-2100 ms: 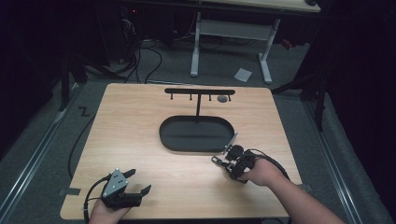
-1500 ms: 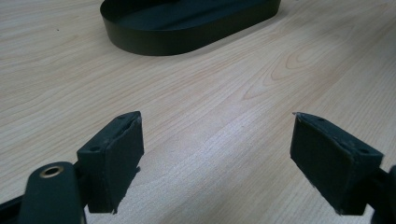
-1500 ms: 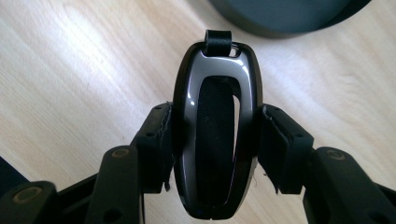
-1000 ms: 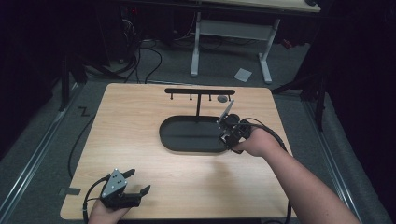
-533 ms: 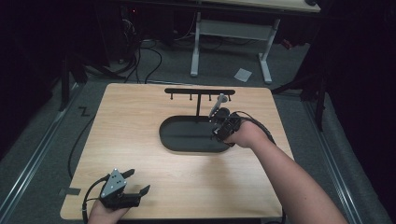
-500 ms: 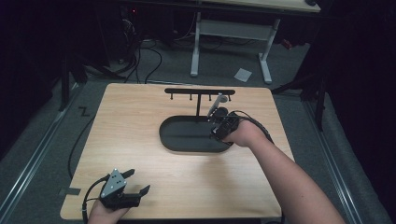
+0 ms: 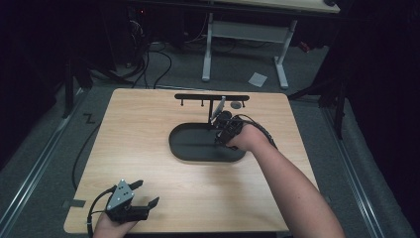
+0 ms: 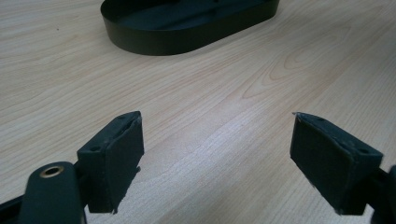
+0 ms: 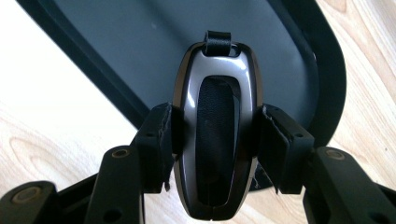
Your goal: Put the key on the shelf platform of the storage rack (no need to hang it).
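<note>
One counter (image 7: 148,148), wood top, carries everything. Next in size: black oval tray (image 7: 198,146) mid-counter, w/ a hook rack (image 7: 212,97) rising behind it toward the far edge. Right tool (image 7: 225,126) is over the tray's right end, jaws clamped on the sides of a silver-black key fob (image 9: 212,135), strap loop (image 9: 218,39) pointing away from the hand; held lengthwise so that loop leads, prob. to hang it on a rack hook or lower it into the tray. Fob is in the air, not touching the tray. Left tool (image 7: 141,196) sits at the near-left corner, jaws wide, nothing between them; parked out of the way.
</note>
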The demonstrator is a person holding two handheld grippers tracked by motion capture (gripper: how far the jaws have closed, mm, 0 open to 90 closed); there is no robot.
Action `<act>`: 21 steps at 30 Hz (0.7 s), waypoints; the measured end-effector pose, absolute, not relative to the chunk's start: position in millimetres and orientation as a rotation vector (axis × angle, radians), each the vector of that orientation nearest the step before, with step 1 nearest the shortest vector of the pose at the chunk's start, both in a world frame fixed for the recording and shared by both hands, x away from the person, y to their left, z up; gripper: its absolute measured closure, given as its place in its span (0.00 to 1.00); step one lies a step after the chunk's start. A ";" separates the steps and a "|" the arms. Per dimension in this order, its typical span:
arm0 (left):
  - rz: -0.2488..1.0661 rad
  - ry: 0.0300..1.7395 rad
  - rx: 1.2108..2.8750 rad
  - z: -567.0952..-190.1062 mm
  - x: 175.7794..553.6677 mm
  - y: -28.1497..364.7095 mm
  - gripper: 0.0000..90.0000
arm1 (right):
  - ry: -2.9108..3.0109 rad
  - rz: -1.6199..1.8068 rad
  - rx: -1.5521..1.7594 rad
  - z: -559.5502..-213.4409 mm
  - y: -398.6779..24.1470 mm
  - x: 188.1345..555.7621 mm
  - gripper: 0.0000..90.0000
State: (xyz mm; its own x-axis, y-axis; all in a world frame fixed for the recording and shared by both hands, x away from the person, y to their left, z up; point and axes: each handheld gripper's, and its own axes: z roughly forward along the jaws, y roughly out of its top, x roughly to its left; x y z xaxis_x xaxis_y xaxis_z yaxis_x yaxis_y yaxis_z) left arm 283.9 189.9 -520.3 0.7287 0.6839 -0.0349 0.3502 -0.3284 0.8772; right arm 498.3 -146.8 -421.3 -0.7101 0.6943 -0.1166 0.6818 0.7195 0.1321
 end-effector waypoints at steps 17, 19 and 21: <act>0.421 0.787 1.948 -521.0 282.8 189.3 0.20 | 2.755 0.138 1.096 -432.5 -127.2 514.1 0.54; 0.421 0.788 1.948 -521.1 282.9 189.4 0.20 | 2.769 0.118 1.097 -439.1 -131.5 510.9 0.54; 0.417 0.785 1.960 -520.8 282.8 189.0 0.20 | 2.770 0.108 1.103 -442.8 -135.6 508.5 0.54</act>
State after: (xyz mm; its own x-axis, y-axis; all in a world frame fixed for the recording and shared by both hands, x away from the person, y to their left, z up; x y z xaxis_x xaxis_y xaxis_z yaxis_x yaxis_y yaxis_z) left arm 282.8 189.0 -520.8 0.7360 0.6762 -0.0316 0.3524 -0.3428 0.8708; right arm 508.5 -135.6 -442.8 -0.7157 0.6881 -0.1198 0.6767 0.7256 0.1249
